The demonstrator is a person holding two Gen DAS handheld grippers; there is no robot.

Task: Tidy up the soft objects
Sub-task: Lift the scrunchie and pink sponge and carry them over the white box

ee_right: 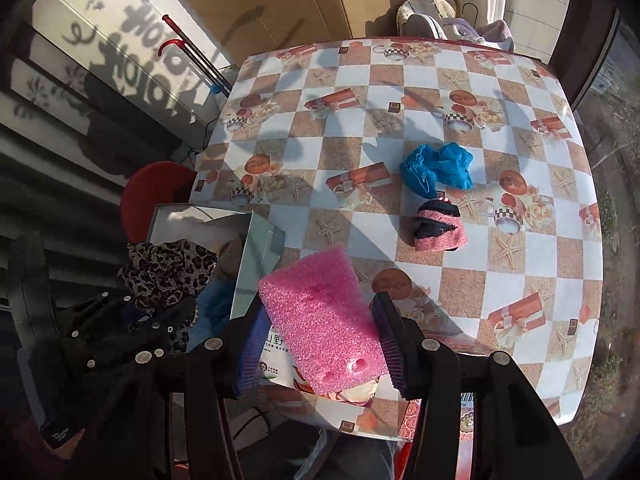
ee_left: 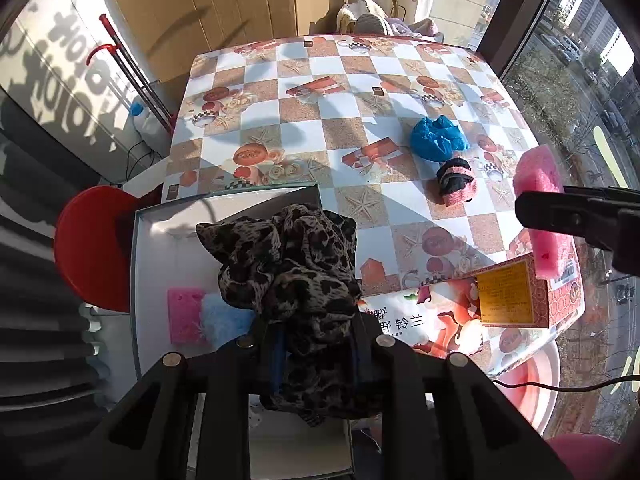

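Two claws each clamped something: the left claw (ee_left: 316, 344) gripped a leopard scarf (ee_left: 292, 264) above the white box (ee_left: 138, 280); the right claw (ee_right: 320, 336) squeezed a pink sponge (ee_right: 320, 320).

A home, likely a sunlit balcony room: a table (ee_left: 320, 80) under a checked oilcloth printed with cups and gifts, a red stool (ee_left: 92, 248), a mop (ee_left: 136, 76) against the wall, and a big window (ee_left: 580, 100) over city streets.
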